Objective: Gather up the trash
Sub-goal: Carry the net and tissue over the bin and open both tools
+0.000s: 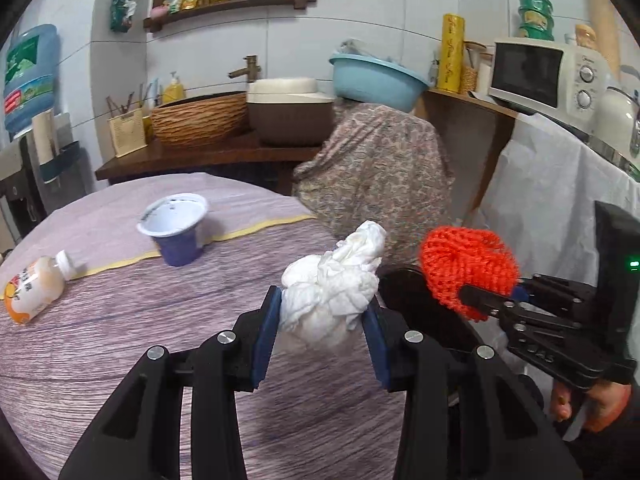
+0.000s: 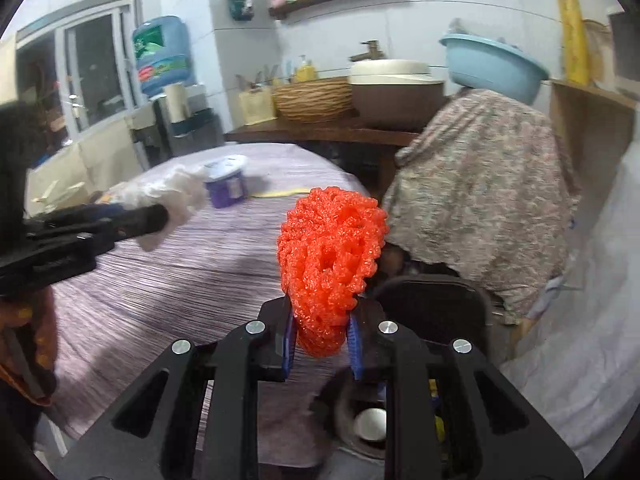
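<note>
We hold the left hand-held gripper (image 1: 322,320) clamped on a crumpled white tissue wad (image 1: 332,292) above the near edge of the purple-clothed tabletop (image 1: 120,340). Just beside it, our right hand-held gripper (image 2: 320,334) pinches an orange foam fruit net (image 2: 330,264), raised over a dark bin (image 2: 432,304) at the tabletop's side. Farther back on the cloth, a purple yogurt cup (image 1: 176,228) stands upright and a small drink bottle (image 1: 36,288) lies on its side, well apart from both hand-held grippers.
</note>
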The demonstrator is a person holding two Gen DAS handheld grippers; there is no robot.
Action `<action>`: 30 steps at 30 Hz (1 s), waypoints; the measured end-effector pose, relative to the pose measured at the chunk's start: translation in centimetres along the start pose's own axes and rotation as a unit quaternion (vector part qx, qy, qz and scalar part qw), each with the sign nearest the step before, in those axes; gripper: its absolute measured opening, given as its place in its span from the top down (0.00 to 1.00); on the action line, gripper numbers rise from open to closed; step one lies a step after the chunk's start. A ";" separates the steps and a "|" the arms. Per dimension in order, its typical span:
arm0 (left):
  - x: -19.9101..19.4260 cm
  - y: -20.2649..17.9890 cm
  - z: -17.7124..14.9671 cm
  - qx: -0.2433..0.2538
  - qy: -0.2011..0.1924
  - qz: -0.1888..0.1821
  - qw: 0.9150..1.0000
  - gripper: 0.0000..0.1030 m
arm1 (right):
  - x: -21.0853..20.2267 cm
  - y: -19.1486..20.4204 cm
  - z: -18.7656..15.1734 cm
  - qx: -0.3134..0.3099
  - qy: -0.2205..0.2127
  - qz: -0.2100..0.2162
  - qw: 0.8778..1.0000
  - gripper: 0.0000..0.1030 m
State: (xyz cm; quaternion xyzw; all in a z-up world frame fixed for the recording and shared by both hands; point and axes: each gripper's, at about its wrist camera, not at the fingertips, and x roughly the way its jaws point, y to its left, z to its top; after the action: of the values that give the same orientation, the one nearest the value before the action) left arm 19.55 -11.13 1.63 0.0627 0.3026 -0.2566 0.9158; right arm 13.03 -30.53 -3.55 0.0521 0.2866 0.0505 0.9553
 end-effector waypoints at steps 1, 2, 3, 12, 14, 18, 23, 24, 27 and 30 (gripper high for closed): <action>0.4 -0.7 -0.1 0.001 0.003 -0.009 1.000 0.61 | 0.3 -0.6 -0.3 0.003 0.004 -0.008 1.000 0.79; 0.7 -1.3 -0.2 0.002 0.005 -0.015 1.000 0.61 | 0.8 -1.7 -0.9 0.007 0.011 -0.021 1.000 0.79; 1.0 -2.0 -0.3 0.003 0.008 -0.022 1.000 0.61 | 1.3 -2.4 -1.5 0.011 0.017 -0.032 0.999 0.79; 4.5 -7.4 -1.0 0.027 0.041 -0.060 0.997 0.61 | 5.4 -7.6 -6.9 0.075 0.067 -0.072 0.992 0.44; 5.3 -8.0 -1.2 0.024 0.052 -0.065 0.996 0.61 | 4.9 -8.4 -7.2 0.090 0.065 -0.081 0.991 0.44; 7.4 -10.2 -2.4 0.028 0.076 -0.075 0.994 0.61 | 2.7 -10.6 -7.0 0.113 0.048 -0.109 0.986 0.40; 10.4 -12.5 -4.0 0.034 0.104 -0.072 0.991 0.60 | -0.1 -13.2 -6.7 0.135 0.029 -0.134 0.981 0.39; 10.9 -12.7 -4.2 0.033 0.109 -0.072 0.991 0.57 | -0.6 -13.6 -6.7 0.140 0.027 -0.137 0.980 0.39; 12.9 -13.6 -5.1 0.034 0.123 -0.068 0.990 0.48 | -1.8 -14.3 -7.0 0.150 0.024 -0.143 0.978 0.39; 13.9 -14.8 -5.8 0.045 0.125 -0.068 0.989 0.30 | -2.4 -14.8 -7.3 0.154 0.024 -0.147 0.977 0.39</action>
State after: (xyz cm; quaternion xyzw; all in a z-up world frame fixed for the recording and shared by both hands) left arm 18.54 -28.27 -10.66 0.1146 0.4067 -0.3218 0.8473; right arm 7.97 -44.92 -10.15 0.1547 0.3186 -0.1335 0.9256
